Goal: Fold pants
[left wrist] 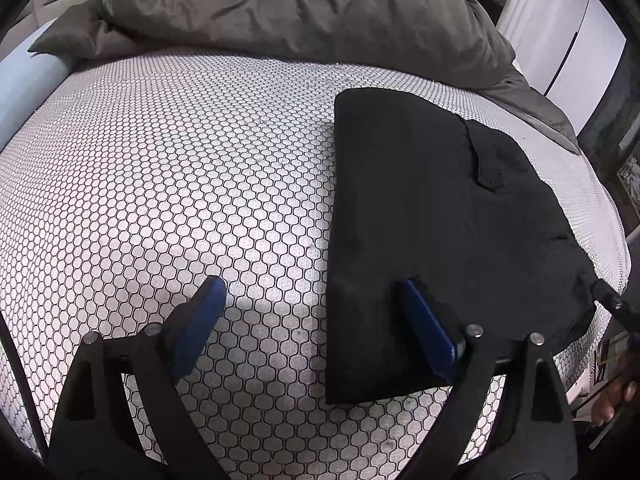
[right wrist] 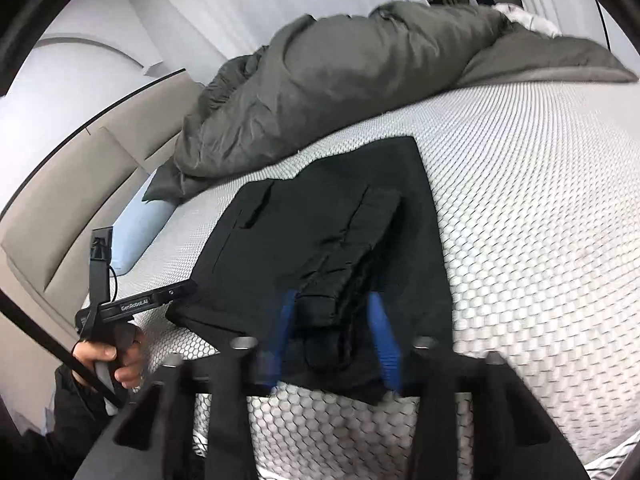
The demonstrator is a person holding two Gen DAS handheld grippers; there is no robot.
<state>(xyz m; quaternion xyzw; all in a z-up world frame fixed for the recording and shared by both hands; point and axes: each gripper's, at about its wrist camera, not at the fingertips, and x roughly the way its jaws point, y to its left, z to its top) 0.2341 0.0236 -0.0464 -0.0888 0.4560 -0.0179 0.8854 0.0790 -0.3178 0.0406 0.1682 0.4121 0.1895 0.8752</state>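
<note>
Bed, honeycomb-pattern mattress (left wrist: 160, 200), grey duvet (left wrist: 300, 8) bunched at the far edge. Black pants (left wrist: 420, 220) lie folded near the mattress's near edge. Right gripper (right wrist: 332, 336): fingers straddle a bunched fold of cloth; whether they clamp it, cannot tell. Left gripper (left wrist: 312, 328): jaws wide apart, empty, over the pants' edge. Judged late stage; next, flatten or fold that fold over.

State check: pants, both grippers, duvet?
pants: folded, flat on the mattress
left gripper: open, empty, one finger over the pants' edge
right gripper: narrow, bunched pants fabric between its fingers; grip unclear
duvet: crumpled at the far end
</note>
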